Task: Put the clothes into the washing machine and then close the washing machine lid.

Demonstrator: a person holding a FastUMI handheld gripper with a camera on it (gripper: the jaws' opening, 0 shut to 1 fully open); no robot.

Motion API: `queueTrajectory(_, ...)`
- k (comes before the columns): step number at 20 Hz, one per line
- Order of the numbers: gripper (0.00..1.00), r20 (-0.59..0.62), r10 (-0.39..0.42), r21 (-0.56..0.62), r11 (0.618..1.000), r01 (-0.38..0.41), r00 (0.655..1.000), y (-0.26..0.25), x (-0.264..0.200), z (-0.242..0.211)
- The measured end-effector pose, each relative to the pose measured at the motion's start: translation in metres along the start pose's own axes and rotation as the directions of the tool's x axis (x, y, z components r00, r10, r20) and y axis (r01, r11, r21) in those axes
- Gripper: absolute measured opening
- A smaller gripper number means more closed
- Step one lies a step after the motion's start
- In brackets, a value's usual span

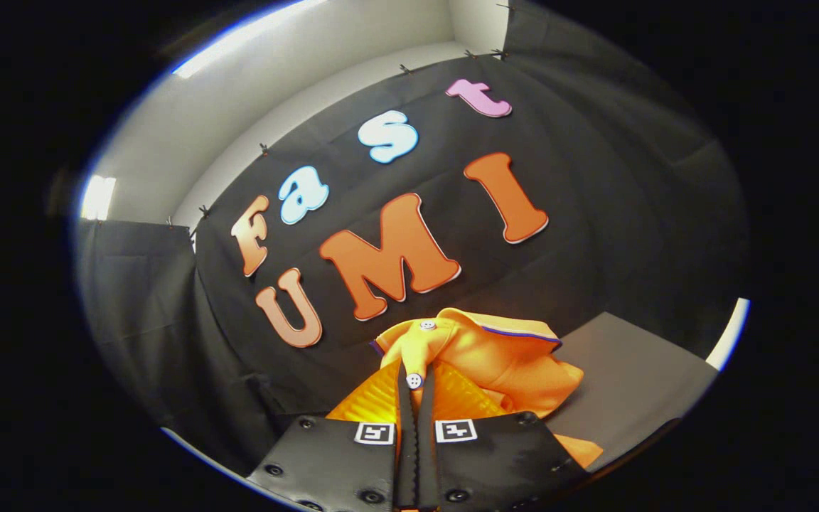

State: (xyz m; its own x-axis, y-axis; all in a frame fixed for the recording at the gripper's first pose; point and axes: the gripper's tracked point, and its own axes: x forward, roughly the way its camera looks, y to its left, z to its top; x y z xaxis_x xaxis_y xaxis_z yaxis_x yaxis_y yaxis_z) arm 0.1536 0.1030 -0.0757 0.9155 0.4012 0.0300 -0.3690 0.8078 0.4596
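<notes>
Up close, the claw is clamped on the orange shirt, by its buttons.

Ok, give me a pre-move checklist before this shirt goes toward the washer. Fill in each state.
1. Grip: the gripper has its fingers closed together on the orange shirt, pinching the fabric by a white button. Ok.
2. Shirt lifted: it hangs bunched ahead of the fingers, collar up; whether its lower part is off the grey surface is hidden. Cannot tell.
3. Whole garment gathered: trailing fabric below the fingers is hidden. Cannot tell.
4. Washing machine located and lid open: cannot tell.
5. Path ahead: the black cloth wall stands beyond the shirt. Ok.
</notes>
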Motion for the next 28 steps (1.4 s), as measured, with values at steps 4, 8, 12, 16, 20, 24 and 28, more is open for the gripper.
queueTrajectory(4,0.08,0.016,0.048,-0.080,0.996,-0.047,0.999,0.039,-0.008,0.016)
queueTrajectory(8,0.08,0.024,0.087,-0.098,0.992,-0.084,0.996,0.089,-0.004,0.022)
queueTrajectory(12,0.07,0.063,0.100,-0.105,0.990,-0.093,0.993,0.144,0.006,0.023)
queueTrajectory(16,0.07,0.047,0.144,-0.108,0.985,-0.138,0.989,0.207,0.028,0.009)
queueTrajectory(20,0.07,-0.013,0.189,-0.130,0.973,-0.189,0.982,0.259,0.056,-0.027)
queueTrajectory(24,0.07,-0.085,0.231,-0.116,0.964,-0.240,0.969,0.300,0.088,-0.079)
queueTrajectory(28,0.08,-0.164,0.247,-0.079,0.962,-0.263,0.955,0.319,0.116,-0.138)
